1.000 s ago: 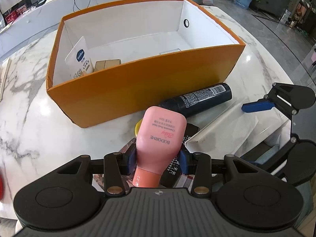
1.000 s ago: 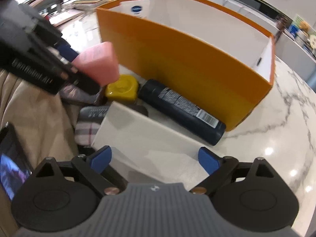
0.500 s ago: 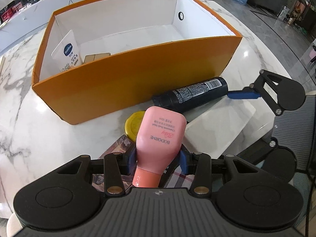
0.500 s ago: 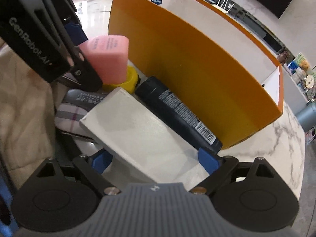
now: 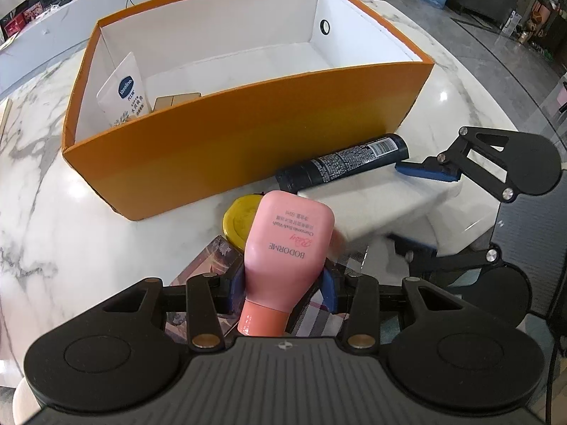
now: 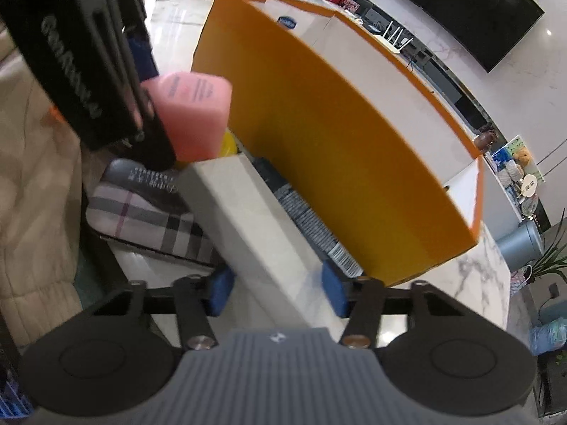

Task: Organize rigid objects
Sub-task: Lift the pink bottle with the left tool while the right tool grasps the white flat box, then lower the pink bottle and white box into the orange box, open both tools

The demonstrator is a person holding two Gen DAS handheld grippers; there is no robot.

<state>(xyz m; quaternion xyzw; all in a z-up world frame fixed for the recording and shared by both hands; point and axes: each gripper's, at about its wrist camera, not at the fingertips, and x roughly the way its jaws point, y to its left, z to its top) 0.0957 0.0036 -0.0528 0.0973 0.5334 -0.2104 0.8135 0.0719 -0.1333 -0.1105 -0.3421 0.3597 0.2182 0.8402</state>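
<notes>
While its blue pads press in on both sides of the narrow shoulder, the left tool (image 5: pixel 283 285) is clamped on the pink bottle (image 5: pixel 288 244), cap toward the camera and flat base pointing ahead. That grip near the cap leaves the wide body free, which I judge suits lowering it base first. Just beyond the bottle's base lies a yellow lid (image 5: pixel 238 220) on the table (image 5: pixel 71 248), and beyond that stands the near wall of the orange box (image 5: pixel 248 138), so the bottle hangs short of the box and below its rim. Inside, at the far left corner from this tool, a white tube (image 5: pixel 124 90) leans on the wall beside a small tan carton (image 5: pixel 175 100); most of the floor looks free.

Off to the right, the right tool (image 6: pixel 276 292) has its pads against the two long sides of a white box (image 6: pixel 255 219), gripping it, with one end raised off the table. A dark can (image 5: pixel 342 168) lies just past that box, along the foot of the orange wall. Under both tools a plaid case (image 6: pixel 149 217) and a printed card (image 5: pixel 212 258) rest at the table edge. Both held things probably need lifting clear of the rim before going forward.
</notes>
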